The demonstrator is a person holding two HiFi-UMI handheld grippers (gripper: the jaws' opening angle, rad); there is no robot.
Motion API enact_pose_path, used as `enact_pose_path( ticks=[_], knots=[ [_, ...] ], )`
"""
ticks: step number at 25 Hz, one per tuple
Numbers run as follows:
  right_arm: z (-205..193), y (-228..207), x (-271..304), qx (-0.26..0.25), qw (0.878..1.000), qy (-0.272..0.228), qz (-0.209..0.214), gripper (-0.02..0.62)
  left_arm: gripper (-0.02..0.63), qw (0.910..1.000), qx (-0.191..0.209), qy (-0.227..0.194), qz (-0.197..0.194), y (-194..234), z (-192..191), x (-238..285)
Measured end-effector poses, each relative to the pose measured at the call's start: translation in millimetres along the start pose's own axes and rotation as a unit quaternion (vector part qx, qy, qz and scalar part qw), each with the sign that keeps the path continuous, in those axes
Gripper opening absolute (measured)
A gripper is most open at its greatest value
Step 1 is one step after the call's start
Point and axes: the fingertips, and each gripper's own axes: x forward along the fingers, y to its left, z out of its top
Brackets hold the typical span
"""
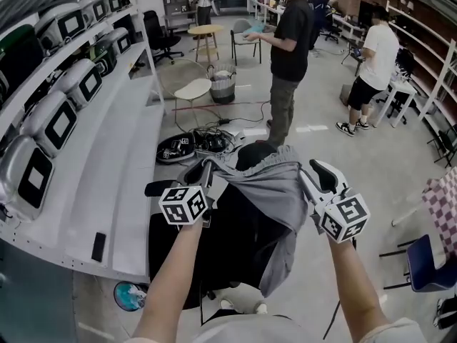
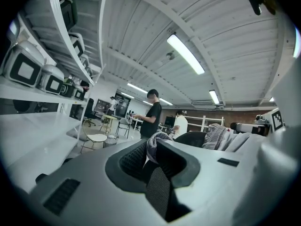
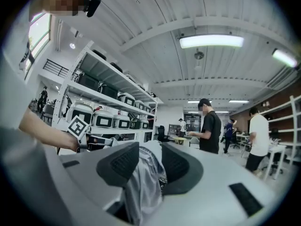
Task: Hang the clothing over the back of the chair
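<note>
Our left gripper [image 1: 203, 170] clamps the grey clothing [image 1: 270, 186] over the chair [image 1: 228, 236]; our right gripper [image 1: 315, 175] stands wide, cloth loose between its jaws.

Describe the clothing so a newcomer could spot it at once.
Low in the head view stands a black chair. Over its back, between the left gripper and right gripper, hangs the garment: grey with a ribbed waistband, unlike the checked cloth far right.

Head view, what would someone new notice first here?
A grey garment draped over the back of a black chair at the centre, stretched between two tongs. The left tongs pinch its edge, while the right tongs stand open with cloth between them. Beyond, a person in a black shirt stands on the open floor.
</note>
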Motion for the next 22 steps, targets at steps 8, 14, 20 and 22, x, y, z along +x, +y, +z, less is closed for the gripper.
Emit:
enact_pose_path(
  ticks=[8,14,20,22],
  knots=[
    [-3,19,-3,0.000,1.000,-0.007,0.021,0.160,0.160,0.9996,-0.009,0.025,-0.010,-7,-23,-27],
    [5,20,-15,-0.004,0.999,-0.023,0.021,0.158,0.160,0.9998,0.005,0.017,-0.005,-23,-25,-57],
    [3,26,-30,0.005,0.999,-0.031,0.022,0.158,0.160,0.9997,-0.016,0.009,0.018,-17,-27,-76],
    [4,29,-34,0.004,0.999,-0.033,0.027,0.158,0.167,0.9993,-0.035,0.011,0.007,-17,-27,-80]
  ],
)
